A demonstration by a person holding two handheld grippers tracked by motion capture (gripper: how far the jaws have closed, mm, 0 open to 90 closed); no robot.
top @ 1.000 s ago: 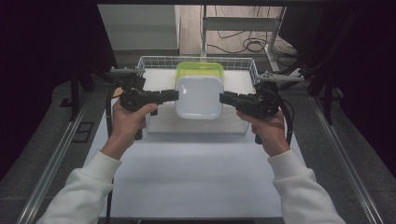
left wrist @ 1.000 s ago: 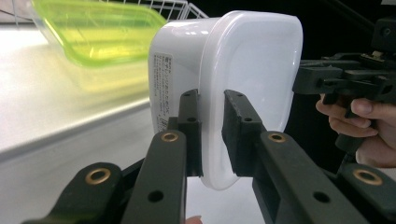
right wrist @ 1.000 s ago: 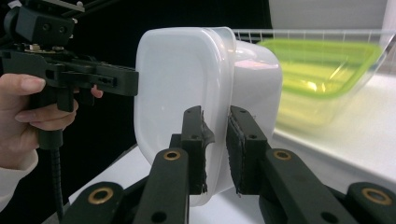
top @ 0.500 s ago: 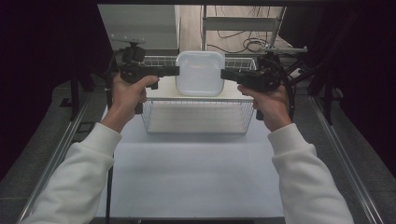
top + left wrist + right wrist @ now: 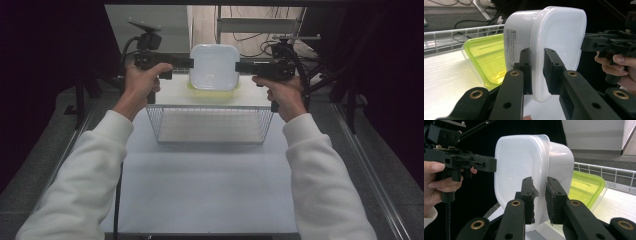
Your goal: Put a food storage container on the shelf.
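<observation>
White tub point(image 5: 214, 66), upper centre of the high view, held off the surface and tipped so its opening faces the camera. Left gripper point(image 5: 189, 62) clamps the tub's left rim; right gripper point(image 5: 238, 66) clamps its right rim; in each gripper view the jaws are closed on the rim's thin edge. Green lid point(image 5: 212, 88) lies just below the tub, on the white table point(image 5: 210, 175). Wire basket point(image 5: 210, 125) stands below the lid, mid-frame.
</observation>
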